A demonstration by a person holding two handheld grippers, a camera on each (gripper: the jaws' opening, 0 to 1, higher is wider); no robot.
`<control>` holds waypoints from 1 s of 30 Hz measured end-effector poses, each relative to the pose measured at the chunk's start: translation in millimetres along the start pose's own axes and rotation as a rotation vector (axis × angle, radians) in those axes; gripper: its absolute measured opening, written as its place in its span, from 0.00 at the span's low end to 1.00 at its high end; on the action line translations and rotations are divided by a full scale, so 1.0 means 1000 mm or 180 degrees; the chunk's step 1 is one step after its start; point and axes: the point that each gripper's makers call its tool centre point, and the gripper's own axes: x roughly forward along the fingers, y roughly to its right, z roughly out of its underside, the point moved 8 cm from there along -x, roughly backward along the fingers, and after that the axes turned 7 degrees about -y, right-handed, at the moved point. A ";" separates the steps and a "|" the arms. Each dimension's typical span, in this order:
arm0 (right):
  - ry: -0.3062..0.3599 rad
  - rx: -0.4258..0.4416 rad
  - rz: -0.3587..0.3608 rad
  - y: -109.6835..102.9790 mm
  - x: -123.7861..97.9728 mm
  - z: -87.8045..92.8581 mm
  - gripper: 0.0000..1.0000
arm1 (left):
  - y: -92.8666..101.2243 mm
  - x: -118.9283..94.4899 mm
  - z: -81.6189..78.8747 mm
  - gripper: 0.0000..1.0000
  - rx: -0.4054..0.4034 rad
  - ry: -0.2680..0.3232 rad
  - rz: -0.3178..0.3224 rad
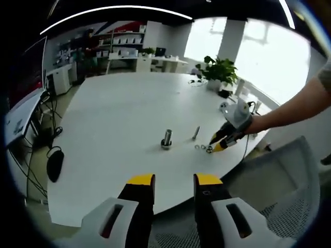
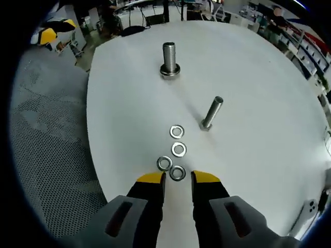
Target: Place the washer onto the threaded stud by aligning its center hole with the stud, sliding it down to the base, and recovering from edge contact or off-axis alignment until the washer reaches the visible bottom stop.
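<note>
The thick threaded stud (image 2: 169, 58) stands upright on its wide base on the white table (image 2: 258, 77); it is also seen at mid-table as the stud (image 1: 166, 138). A thinner bolt (image 2: 211, 112) stands tilted nearer. Several steel washers lie flat in a cluster; the nearest washer (image 2: 177, 173) lies just ahead of and between the tips of my right gripper (image 2: 178, 180), which is open. A person's arm holds the right gripper (image 1: 211, 149) low over the washers (image 1: 199, 148). My left gripper (image 1: 174, 181) is open over the table edge, holding nothing. It appears far off as the left gripper (image 2: 49, 32).
A grey mesh chair (image 2: 46, 134) sits beside the table's near edge; the same chair (image 1: 289, 196) lies below the arm. A potted plant (image 1: 220, 70) stands at the table's far side. A black mouse (image 1: 54, 163) lies on a side desk at the left.
</note>
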 end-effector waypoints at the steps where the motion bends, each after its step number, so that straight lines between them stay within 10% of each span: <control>1: -0.0051 -0.0083 -0.0016 0.002 0.000 -0.001 0.21 | 0.000 0.000 0.000 0.28 0.0006 -0.0003 0.0001; 21: -0.1111 -0.0597 -0.0079 0.006 0.005 -0.031 0.13 | -0.001 0.001 0.000 0.25 -0.0011 -0.0022 -0.0013; 30: -0.0730 -0.0280 0.0050 0.004 0.003 -0.019 0.13 | -0.001 0.001 0.001 0.25 -0.0005 -0.0041 -0.0023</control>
